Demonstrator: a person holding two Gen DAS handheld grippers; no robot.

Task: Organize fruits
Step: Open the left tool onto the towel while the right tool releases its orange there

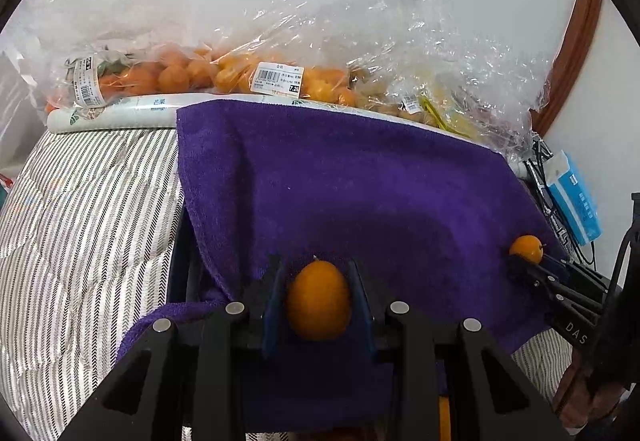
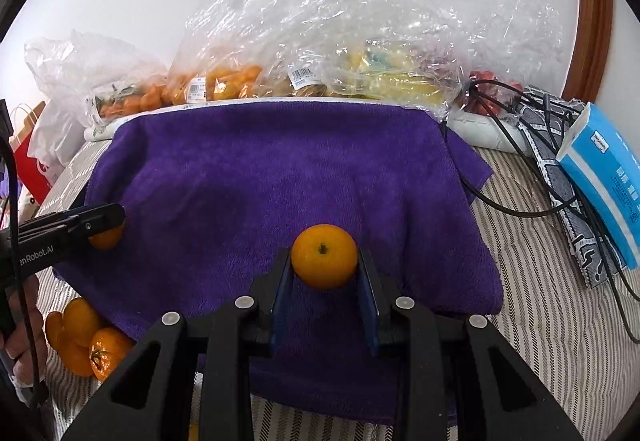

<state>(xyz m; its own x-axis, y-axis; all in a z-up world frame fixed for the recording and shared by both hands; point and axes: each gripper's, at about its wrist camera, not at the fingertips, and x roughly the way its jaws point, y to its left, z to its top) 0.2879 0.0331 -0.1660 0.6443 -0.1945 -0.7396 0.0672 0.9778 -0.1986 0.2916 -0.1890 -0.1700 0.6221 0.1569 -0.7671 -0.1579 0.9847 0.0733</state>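
Observation:
My left gripper (image 1: 318, 273) is shut on an oval orange kumquat (image 1: 318, 301), held over the purple towel (image 1: 340, 177). My right gripper (image 2: 324, 261) is shut on a round orange kumquat (image 2: 324, 255), stem end facing the camera, over the same towel (image 2: 280, 169). Each gripper shows in the other's view: the right one (image 1: 528, 255) at the towel's right edge, the left one (image 2: 106, 229) at its left edge. Several loose oranges (image 2: 86, 337) lie on the striped bedding off the towel's near left corner.
Clear plastic bags of orange fruit (image 1: 192, 75) and yellow fruit (image 2: 384, 77) lie behind the towel against the wall. A blue tissue box (image 2: 604, 177), black cables (image 2: 516, 145) and a patterned cloth sit at right. A red bag (image 2: 30, 157) stands far left.

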